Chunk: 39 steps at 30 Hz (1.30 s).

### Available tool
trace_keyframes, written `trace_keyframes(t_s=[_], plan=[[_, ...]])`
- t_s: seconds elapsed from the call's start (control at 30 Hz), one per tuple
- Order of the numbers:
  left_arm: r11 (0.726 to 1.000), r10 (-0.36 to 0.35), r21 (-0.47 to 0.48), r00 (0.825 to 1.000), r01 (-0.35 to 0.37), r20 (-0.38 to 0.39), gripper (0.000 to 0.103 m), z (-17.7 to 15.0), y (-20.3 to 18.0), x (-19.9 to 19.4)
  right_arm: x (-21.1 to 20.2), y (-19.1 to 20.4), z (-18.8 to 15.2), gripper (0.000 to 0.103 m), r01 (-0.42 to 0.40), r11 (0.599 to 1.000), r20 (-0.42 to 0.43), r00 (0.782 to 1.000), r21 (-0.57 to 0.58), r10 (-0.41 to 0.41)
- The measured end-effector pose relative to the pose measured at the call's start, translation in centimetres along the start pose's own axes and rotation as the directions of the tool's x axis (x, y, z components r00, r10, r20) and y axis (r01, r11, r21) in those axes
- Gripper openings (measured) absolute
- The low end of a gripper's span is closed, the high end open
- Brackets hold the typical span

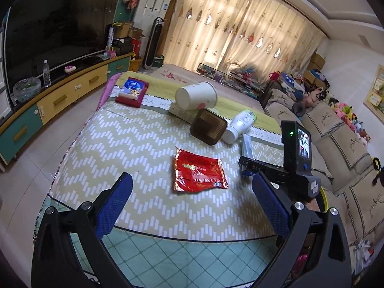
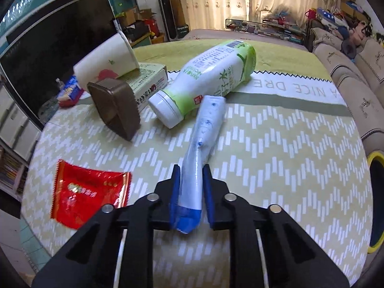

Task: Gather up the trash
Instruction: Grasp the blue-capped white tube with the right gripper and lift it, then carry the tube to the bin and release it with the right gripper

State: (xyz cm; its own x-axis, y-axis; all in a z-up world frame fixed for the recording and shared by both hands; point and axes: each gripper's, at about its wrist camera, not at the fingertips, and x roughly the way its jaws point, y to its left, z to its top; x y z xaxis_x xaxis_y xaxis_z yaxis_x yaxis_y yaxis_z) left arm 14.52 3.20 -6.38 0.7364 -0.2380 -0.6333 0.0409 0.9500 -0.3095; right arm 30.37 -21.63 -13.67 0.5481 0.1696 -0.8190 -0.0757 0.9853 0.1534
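Tablecloth (image 2: 276, 148), zigzag-patterned, carries the litter. White-and-green bottle (image 2: 208, 76) lies on its side, cap touching a pale blue-ended wrapper (image 2: 204, 144). Right gripper (image 2: 191, 184) pinches that wrapper's near end. Red packet (image 1: 198, 172) lies flat ahead of the left gripper (image 1: 192, 206), jaws spread wide.

Off to my left a large dark flat television screen (image 1: 55, 24) stands on a long low cabinet with yellow and teal drawers (image 1: 69, 96). On that cabinet I see a clear plastic water bottle (image 1: 46, 73) beside a clear glass bowl (image 1: 26, 88). A tall dark tower fan (image 1: 153, 45) stands near the cream patterned curtains (image 1: 240, 28), which glow with daylight. To my right runs a beige cushioned sofa (image 1: 336, 132), with a heap of colourful plush toys (image 1: 345, 112) behind it.
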Motion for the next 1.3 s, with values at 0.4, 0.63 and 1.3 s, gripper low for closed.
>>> trace_keyframes(t_s=[0.4,0.63,1.3], plan=[[0.999,-0.021,0.025,0.999,0.022,-0.041,0.098,-0.9,-2.1,0.9,-8.6,-4.7,-3.0,0.017,-0.019,0.999,0.138,0.990,0.051,0.011],[0.999,-0.018,0.033,0.998,0.020,-0.056,0.098,-1.1,-2.6,1.8,-12.2,-10.6,-4.2,0.018,0.051,0.988,0.189,0.979,0.143,-0.078],[0.999,0.031,0.033,0.995,-0.028,-0.094,0.098,-0.7,-2.8,6.9,-12.3,-34.1,-10.2,0.037,0.403,0.755,0.008,0.880,0.518,-0.475]])
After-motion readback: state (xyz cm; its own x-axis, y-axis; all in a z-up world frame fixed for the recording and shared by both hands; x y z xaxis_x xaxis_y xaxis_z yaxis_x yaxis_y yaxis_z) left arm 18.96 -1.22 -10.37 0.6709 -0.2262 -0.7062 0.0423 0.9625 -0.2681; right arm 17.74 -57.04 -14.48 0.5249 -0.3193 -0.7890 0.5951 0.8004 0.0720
